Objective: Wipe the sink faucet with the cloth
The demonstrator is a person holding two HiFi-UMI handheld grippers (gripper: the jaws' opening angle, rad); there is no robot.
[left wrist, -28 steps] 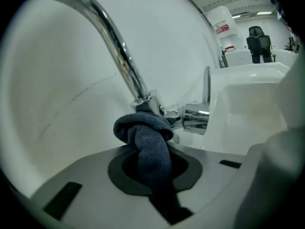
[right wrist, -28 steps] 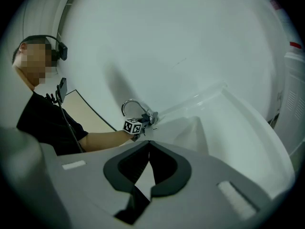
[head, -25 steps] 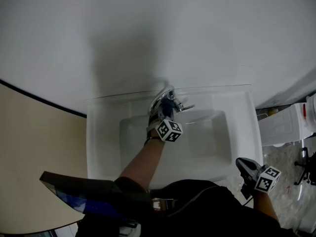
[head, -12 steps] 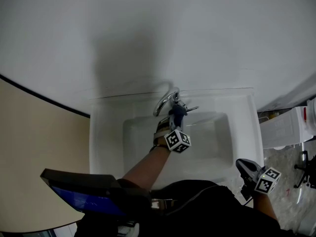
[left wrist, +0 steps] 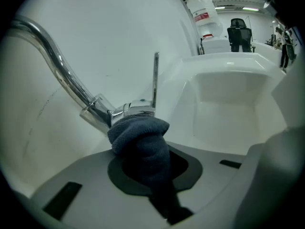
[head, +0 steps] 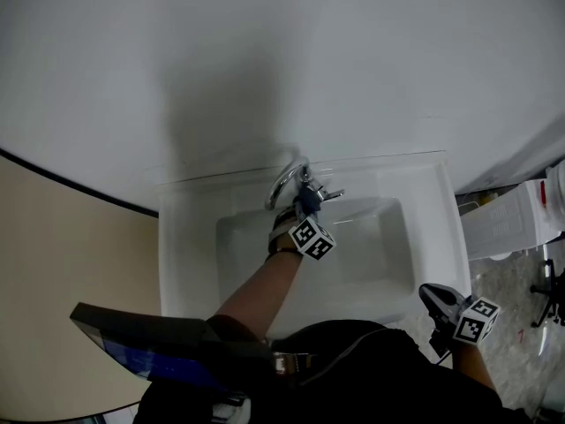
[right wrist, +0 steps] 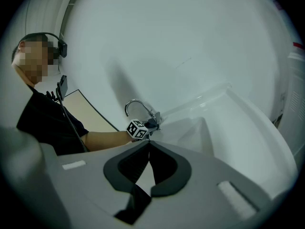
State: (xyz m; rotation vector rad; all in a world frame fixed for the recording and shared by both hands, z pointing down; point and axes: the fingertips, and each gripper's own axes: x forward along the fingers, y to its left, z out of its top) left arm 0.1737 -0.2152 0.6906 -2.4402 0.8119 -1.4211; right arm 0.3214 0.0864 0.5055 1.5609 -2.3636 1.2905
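In the middle of the head view, the left gripper (head: 305, 208) has its fingers clamped on a bunched dark blue cloth (left wrist: 140, 144). The cloth's rounded end touches the base of the chrome faucet (left wrist: 71, 82), just below its thin upright lever (left wrist: 155, 78), at the back edge of the white sink (head: 434, 228). The right gripper (head: 441, 300) is at the lower right of that view, off the sink's front corner, with its fingers closed together on nothing.

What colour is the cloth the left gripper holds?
Dark blue-grey cloth, clearest in the left gripper view.
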